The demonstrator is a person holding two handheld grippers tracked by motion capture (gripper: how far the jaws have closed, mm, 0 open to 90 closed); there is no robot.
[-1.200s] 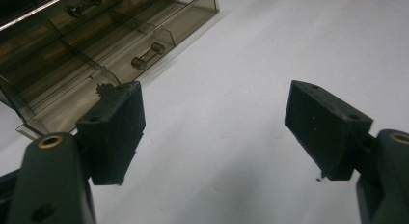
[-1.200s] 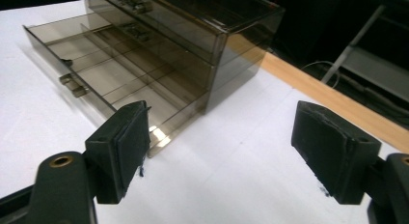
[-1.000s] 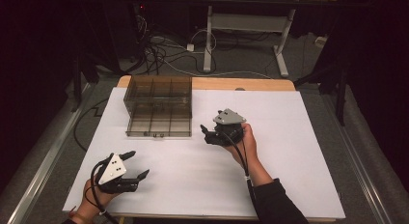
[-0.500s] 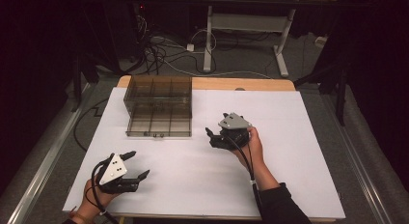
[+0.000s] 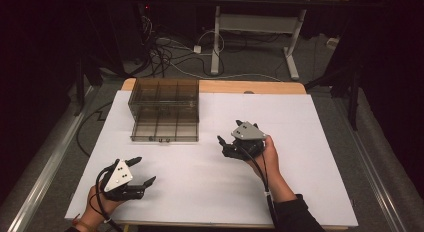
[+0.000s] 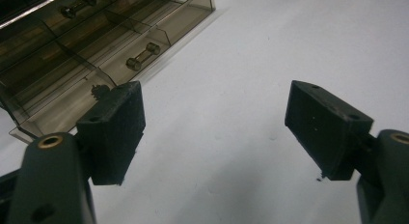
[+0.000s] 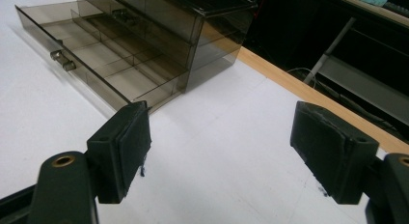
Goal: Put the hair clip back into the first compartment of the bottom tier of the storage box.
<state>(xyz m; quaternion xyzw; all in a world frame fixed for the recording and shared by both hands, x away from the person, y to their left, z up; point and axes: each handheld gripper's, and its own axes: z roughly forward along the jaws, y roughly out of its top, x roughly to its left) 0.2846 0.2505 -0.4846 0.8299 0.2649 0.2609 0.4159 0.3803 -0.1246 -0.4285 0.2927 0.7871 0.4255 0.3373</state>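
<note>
- High view: my right tool (image 5: 239, 138) had drawn back from the smoky transparent plastic drawer cabinet (image 5: 165, 109) over the last second, sliding toward me and to the right across the white counter (image 5: 310, 142). It sat near the cabinet but clearly apart from it, with its jaws spread and nothing between them. My left tool (image 5: 134, 173) had not shifted; it rested near the counter's front edge, well apart from the cabinet, jaws also spread and empty. The cabinet stood at the far left of the counter with its bottom drawer (image 5: 165, 132) pulled out toward me.
- Left gripper view: my left tool (image 6: 212, 132) looked along wide-apart black pads over bare counter. The open drawer (image 6: 72, 84) lay ahead to the left, its small metal handle (image 6: 143, 55) showing, the compartments seemingly empty.
- Right gripper view: my right tool (image 7: 219, 147) also gaped wide over the counter, with the cabinet (image 7: 159, 35) and its open drawer (image 7: 91, 60) ahead to the left. I judged the pull-out done and the handle released, so the drawer stood ready for the next step.
</note>
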